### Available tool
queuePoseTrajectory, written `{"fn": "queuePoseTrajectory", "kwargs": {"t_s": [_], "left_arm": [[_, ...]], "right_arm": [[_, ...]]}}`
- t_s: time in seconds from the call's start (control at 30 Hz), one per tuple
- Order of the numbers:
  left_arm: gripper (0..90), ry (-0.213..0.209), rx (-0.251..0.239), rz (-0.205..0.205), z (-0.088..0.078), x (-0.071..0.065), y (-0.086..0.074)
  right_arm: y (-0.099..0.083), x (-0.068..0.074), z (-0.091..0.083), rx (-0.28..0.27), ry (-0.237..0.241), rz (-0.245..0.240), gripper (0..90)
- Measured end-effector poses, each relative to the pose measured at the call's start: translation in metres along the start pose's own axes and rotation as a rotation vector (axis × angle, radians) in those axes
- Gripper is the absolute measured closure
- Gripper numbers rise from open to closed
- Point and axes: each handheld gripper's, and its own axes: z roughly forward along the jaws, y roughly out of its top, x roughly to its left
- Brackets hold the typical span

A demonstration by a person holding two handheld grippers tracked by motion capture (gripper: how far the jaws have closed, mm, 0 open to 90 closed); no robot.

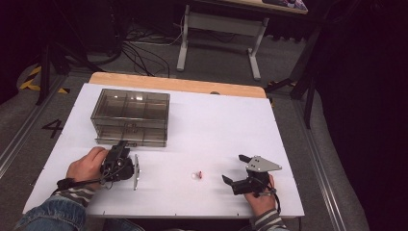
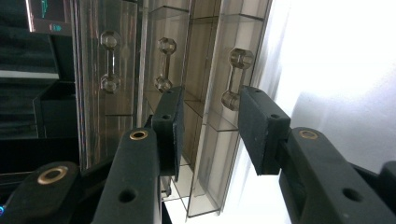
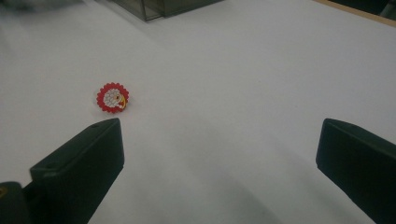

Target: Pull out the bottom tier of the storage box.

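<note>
A smoky clear drawer box stands at the table's back left. My left gripper is turned on its side with its jaws right at the box's front. In the left gripper view the left gripper is open, and a clear drawer handle lies just beyond the gap, near one jaw. Two more handles sit further along the front. A small round red badge with a white face lies on the table. My right gripper is open just right of it; the badge sits ahead of the right gripper, off its left jaw.
The white table top spreads wide between the box and the right edge. A wooden strip runs along the far edge. Beyond it are cables and a desk frame on the floor.
</note>
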Motion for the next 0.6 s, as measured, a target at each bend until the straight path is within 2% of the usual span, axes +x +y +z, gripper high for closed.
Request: {"fn": "queuePoseTrajectory", "kwargs": {"t_s": [0.13, 0.37, 0.4, 0.5, 0.6], "left_arm": [[59.6, -0.003, -0.001, -0.019, -0.001, 0.001, 0.0], [59.6, -0.016, -0.035, -0.056, -0.006, 0.006, -0.002], [59.4, -0.021, -0.039, -0.068, -0.007, 0.008, -0.002], [57.1, -0.064, -0.065, -0.149, -0.008, 0.015, -0.005], [55.6, -0.097, -0.078, -0.203, -0.008, 0.02, -0.008]], "right_arm": [[0.0, 0.0, 0.0, 0.0, 0.001, -0.002, 1.7], [0.0, 0.0, 0.0, 0.001, 0.001, -0.004, 1.7], [0.0, 0.0, 0.0, 0.001, 0.001, -0.004, 1.7], [0.0, 0.0, 0.0, 0.002, 0.001, -0.004, 1.7], [0.0, 0.0, 0.0, 0.002, 0.001, -0.005, 1.7]]}}
